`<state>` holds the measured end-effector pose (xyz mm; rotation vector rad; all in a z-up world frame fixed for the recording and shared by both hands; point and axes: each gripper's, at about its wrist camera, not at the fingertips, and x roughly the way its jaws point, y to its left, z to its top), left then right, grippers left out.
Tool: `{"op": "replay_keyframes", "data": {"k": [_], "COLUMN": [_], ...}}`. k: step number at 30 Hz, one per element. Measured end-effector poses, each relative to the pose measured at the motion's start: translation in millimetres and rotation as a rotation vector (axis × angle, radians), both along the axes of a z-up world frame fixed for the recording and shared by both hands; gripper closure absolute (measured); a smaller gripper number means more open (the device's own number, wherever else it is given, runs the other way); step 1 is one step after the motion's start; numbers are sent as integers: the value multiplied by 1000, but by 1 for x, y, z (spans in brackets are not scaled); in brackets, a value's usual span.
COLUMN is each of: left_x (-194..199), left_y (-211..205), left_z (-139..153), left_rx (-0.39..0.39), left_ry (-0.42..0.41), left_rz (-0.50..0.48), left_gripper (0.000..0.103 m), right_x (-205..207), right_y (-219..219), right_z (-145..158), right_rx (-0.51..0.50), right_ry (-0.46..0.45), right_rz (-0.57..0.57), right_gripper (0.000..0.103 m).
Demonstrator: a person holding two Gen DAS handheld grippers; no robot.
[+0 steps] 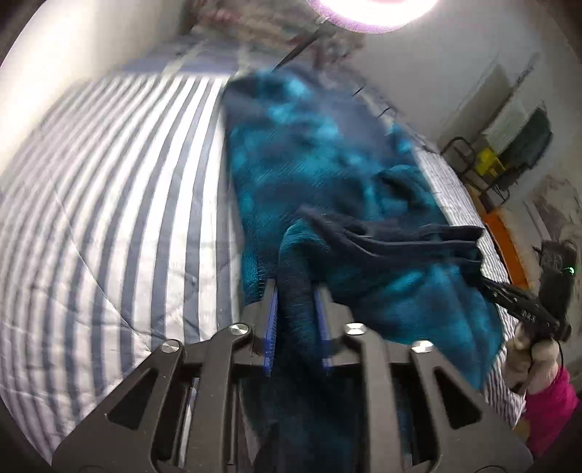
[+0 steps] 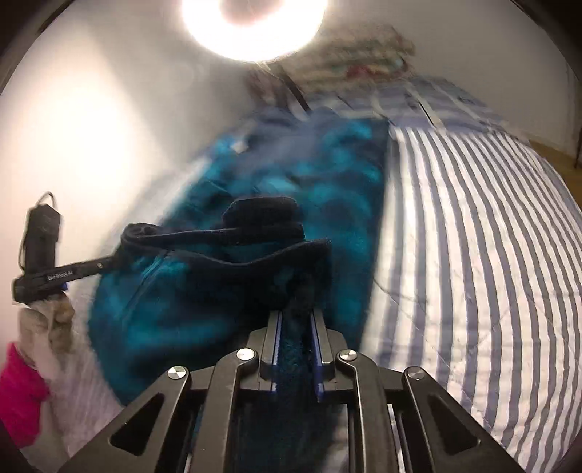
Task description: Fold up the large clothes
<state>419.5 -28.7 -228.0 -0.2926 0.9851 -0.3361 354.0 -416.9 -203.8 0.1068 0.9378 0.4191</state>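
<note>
While the teal and navy fleece garment [image 1: 327,152] lies stretched along the striped bed cover [image 1: 109,189], both claws are clamped on its near edge. The left claw [image 1: 296,294] pinches a bunched fold of the fleece between its blue pads, and the right claw [image 2: 295,320] grips another thick fold the same way. Between them the dark navy hem [image 2: 232,251] hangs raised above the bed. A bright lamp [image 2: 251,22] glares overhead, and both views are blurred.
</note>
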Motion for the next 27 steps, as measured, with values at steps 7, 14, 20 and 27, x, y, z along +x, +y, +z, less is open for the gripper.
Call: {"op": "replay_keyframes", "data": {"k": [7,14,20,27], "left_x": [-26,-12,14,15], "left_y": [6,-33,-53,-19], "left_z": [36,44,2,20], "left_rx": [85,158,215,15], "left_ry": [-148,-182,-105,-89], "left_rz": [4,-94,-109,-119], "left_gripper": [54,54,52,52], "right_x": [-18,-19,24,31], "right_y": [13,28,69,71], "right_z": [31,60,8,6], "right_rx": [-123,3,-99,-77], "right_ry": [-112,-235,-74,-7], "right_rz": [5,70,148,218], "right_gripper": [77,73,74,74]}}
